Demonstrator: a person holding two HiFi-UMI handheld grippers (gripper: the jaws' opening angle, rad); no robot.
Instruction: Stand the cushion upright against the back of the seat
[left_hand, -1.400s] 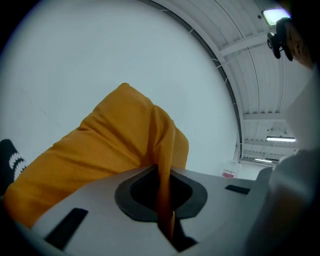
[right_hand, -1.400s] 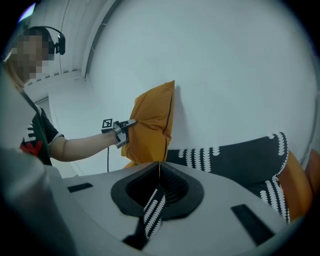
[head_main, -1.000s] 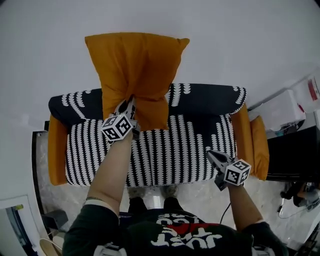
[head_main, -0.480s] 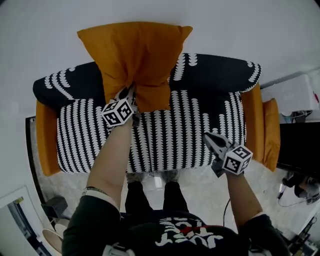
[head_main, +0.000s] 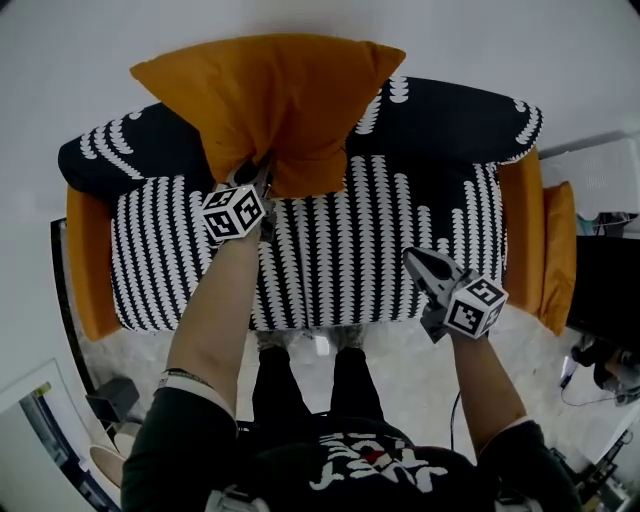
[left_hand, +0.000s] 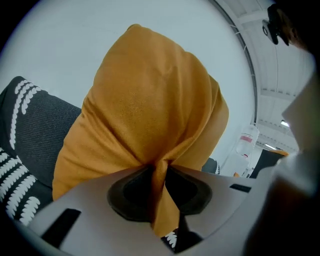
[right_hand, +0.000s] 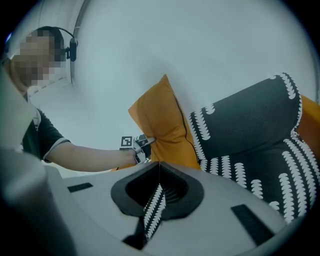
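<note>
- Your left gripper (head_main: 260, 183) is clamped on a pinched fold at the lower edge of the orange cushion (head_main: 270, 100).
- The cushion stands on end against the sofa's backrest (head_main: 450, 120), left of centre — its top rises above the backrest.
- Your right gripper (head_main: 417, 263) has its jaws closed on nothing — it hovers over the striped seat (head_main: 340, 250), near the front right edge, well apart from the cushion.

looks like a living rm: patterned sofa (head_main: 350, 250) against plain white wall (head_main: 480, 40), pale floor (head_main: 395, 365).
</note>
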